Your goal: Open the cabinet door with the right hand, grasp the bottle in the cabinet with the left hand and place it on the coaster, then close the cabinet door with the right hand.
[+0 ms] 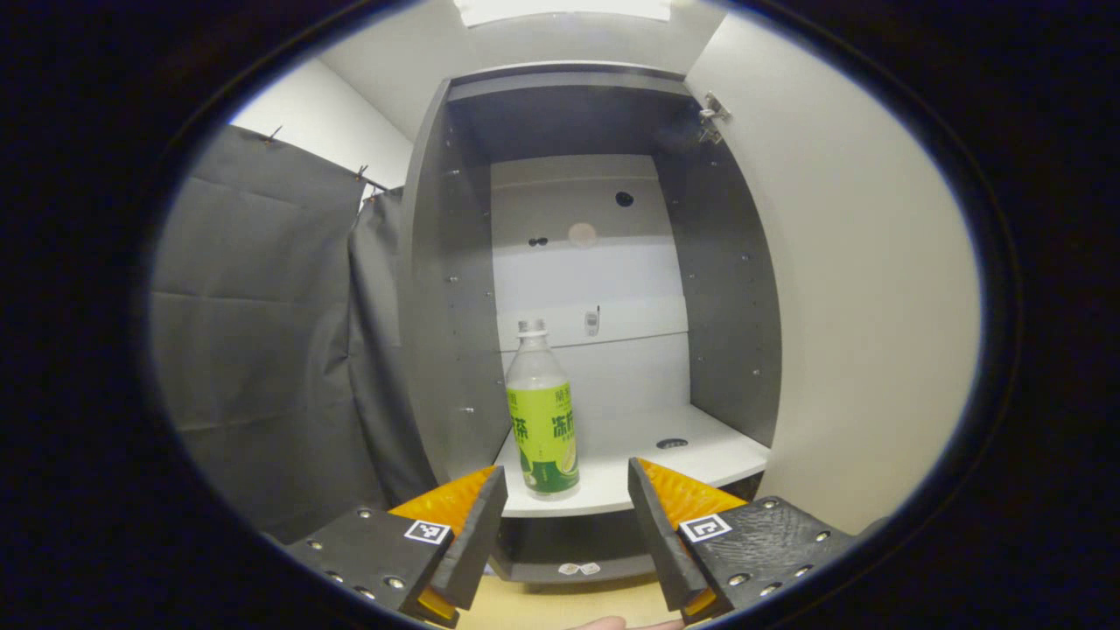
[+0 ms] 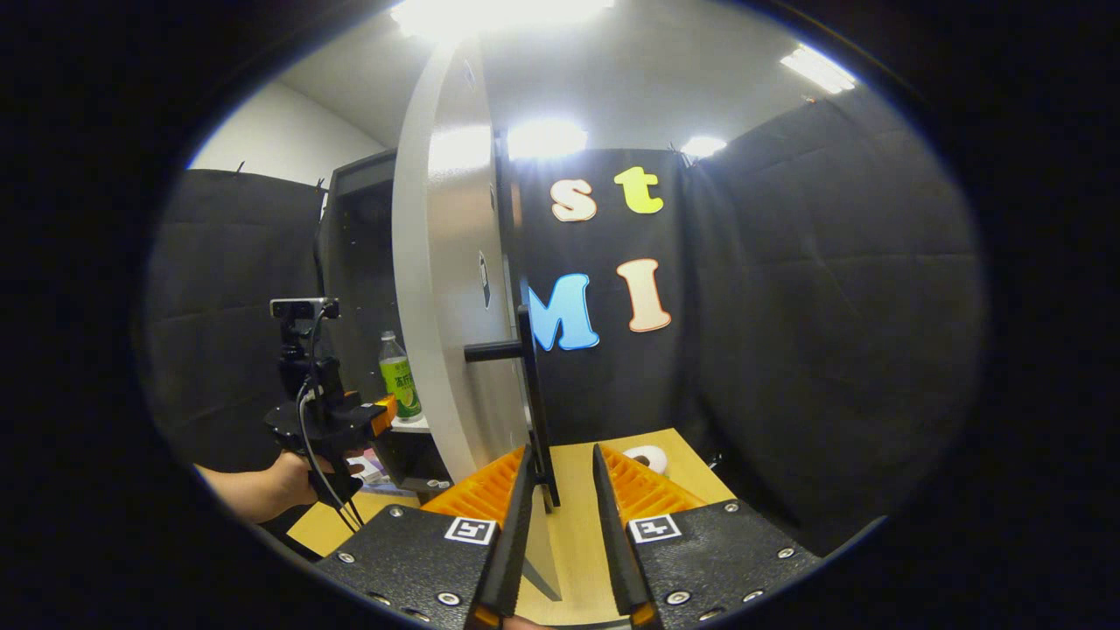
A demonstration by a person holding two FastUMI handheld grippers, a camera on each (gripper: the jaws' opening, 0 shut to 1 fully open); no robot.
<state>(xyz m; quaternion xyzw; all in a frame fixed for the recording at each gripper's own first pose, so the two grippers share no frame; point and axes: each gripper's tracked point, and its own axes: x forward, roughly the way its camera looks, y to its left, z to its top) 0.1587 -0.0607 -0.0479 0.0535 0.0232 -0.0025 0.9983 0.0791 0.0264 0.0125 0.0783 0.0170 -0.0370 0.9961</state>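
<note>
**Door open, bottle waiting on the shelf**

While the cabinet door (image 2: 442, 289) stands swung out, I keep the right gripper (image 2: 562, 490) at its black handle (image 2: 532, 394); the bar runs down between the two orange fingers, which stand narrow around it, but I cannot tell if both really press on it. I judge this hold is there to stop the door from swinging back, so the way into the cabinet (image 1: 455, 289) stays free.

On the other side, my left gripper (image 1: 567, 516) points straight into the opening with its fingers spread wide and nothing between them; it is near the shelf edge but apart from the bottle (image 1: 542, 411). I think the wide stance is prepared for taking the bottle's body.

The cabinet holds one thing: the bottle, upright on the white shelf (image 1: 700, 455), toward the front and the left wall. A small pale ring on the wooden table (image 2: 569, 516), possibly the coaster (image 2: 649, 457), lies behind the right fingers; I am not sure of it.
</note>
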